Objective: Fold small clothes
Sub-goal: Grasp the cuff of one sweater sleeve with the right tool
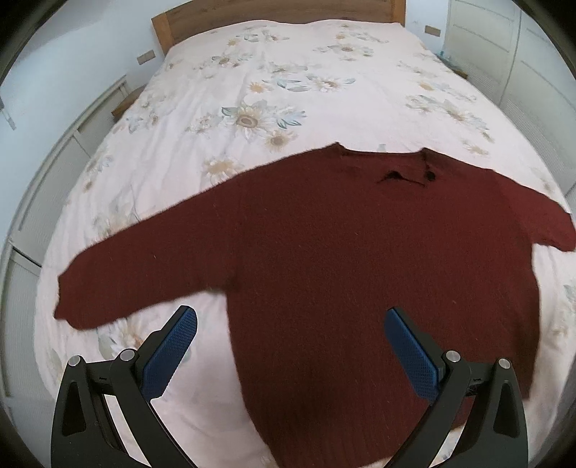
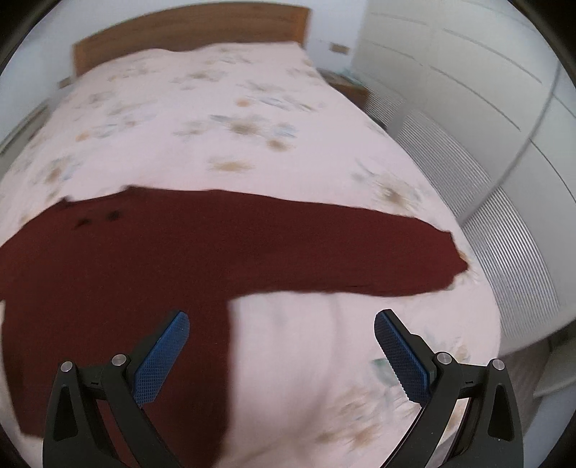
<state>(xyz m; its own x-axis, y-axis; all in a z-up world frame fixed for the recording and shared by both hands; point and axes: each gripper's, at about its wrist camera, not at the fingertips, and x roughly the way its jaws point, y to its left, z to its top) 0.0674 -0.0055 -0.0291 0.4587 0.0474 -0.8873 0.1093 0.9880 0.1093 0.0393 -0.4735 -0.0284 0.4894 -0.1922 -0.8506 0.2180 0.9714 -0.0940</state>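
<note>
A dark red knitted sweater [image 1: 324,244] lies flat on the bed with both sleeves spread out to the sides; its neckline points toward the headboard. It also shows in the right wrist view [image 2: 144,259], where its right sleeve reaches toward the bed's right edge. My left gripper [image 1: 289,324] is open and empty, hovering above the sweater's lower left side near the armpit. My right gripper [image 2: 280,324] is open and empty, above the sweater's right side edge, below the right sleeve.
The bed [image 1: 288,90] has a pale pink floral cover and a wooden headboard [image 1: 273,10]. White wardrobe doors [image 2: 468,108] stand along the bed's right side. A white wall and low furniture [image 1: 54,162] run along the left.
</note>
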